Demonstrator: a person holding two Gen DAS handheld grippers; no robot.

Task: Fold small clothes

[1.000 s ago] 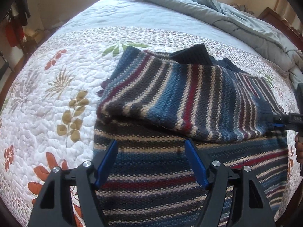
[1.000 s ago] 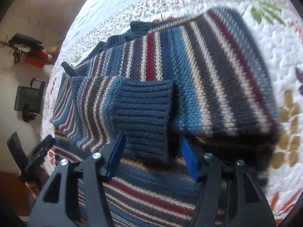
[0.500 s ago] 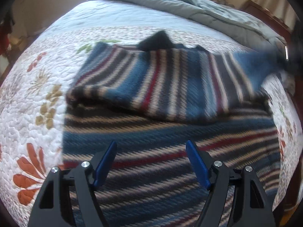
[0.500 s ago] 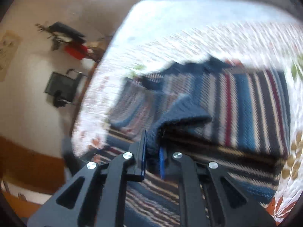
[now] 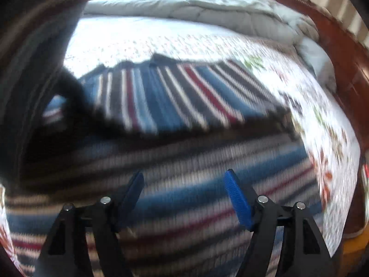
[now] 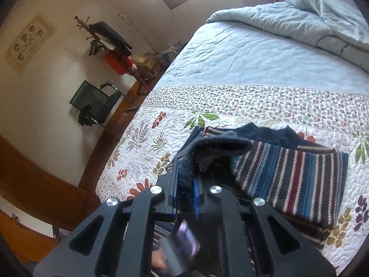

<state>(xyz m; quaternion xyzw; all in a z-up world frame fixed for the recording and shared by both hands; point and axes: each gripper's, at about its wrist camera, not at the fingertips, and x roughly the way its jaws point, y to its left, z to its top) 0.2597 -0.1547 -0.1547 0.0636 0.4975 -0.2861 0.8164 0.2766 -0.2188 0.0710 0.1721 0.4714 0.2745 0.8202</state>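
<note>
My right gripper (image 6: 185, 190) is clamped on the ribbed navy cuff (image 6: 221, 144) of a sleeve, and the cuff stands raised above the rest of the garment. My left gripper (image 5: 184, 191) has its blue fingers (image 5: 237, 199) spread wide with nothing between them; it hangs low over the near panel of the garment.

The striped knit sweater (image 6: 293, 180) lies on the floral quilt (image 6: 253, 101) of the bed, collar (image 6: 274, 136) toward the far side. The far sleeve is already laid across the chest, its stripes running away from me, while the body stripes run crosswise.

The deciding relation: from the right claw, the sweater body lies ahead and to the right, and the held sleeve's long axis should come to rest across that body. I judge that the cuff must be carried rightward and set down flat. The right hand is the only one engaged. The left-wrist view is heavily blurred, so I cannot tell whether its fingers touch the knit.

Risk, in my judgement: the thick cuff may bunch on release.
</note>
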